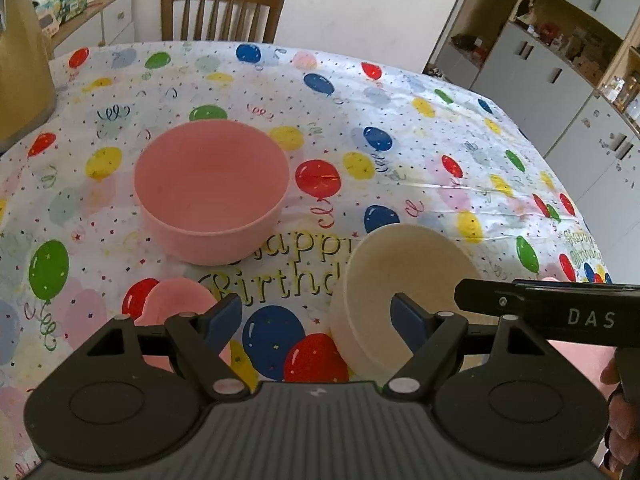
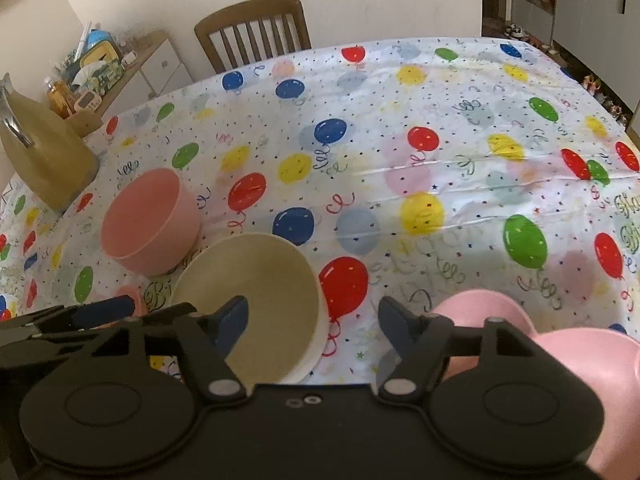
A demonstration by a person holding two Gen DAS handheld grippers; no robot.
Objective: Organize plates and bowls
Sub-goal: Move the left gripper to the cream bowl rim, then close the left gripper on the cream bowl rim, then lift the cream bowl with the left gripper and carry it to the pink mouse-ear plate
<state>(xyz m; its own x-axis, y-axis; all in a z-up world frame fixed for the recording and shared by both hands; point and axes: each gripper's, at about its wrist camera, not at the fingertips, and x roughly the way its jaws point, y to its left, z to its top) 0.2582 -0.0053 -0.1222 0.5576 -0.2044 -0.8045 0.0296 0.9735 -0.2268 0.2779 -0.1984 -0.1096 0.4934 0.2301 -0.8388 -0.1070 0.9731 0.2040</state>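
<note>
A cream bowl (image 2: 256, 276) stands upright on the balloon-print tablecloth (image 2: 400, 140), close in front of both grippers. My right gripper (image 2: 312, 304) is open astride the bowl's right wall: its left pad hangs inside the bowl, its right pad outside with a gap. My left gripper (image 1: 314, 300) is open too, its right pad over the cream bowl (image 1: 400, 272) and the bowl's left wall between the pads. A larger pink bowl (image 1: 212, 188) sits further back on the left. A pink plate (image 1: 176, 300) lies behind the left finger. Two pink plates (image 2: 480, 308) lie under the right finger.
A wooden chair (image 1: 222, 12) stands at the table's far edge. A tan jug (image 2: 44, 160) sits on the table's left side, with a cluttered sideboard (image 2: 104, 76) behind it. Grey cabinets (image 1: 560, 92) line the right wall. A hand (image 1: 624, 420) holds the right gripper's handle.
</note>
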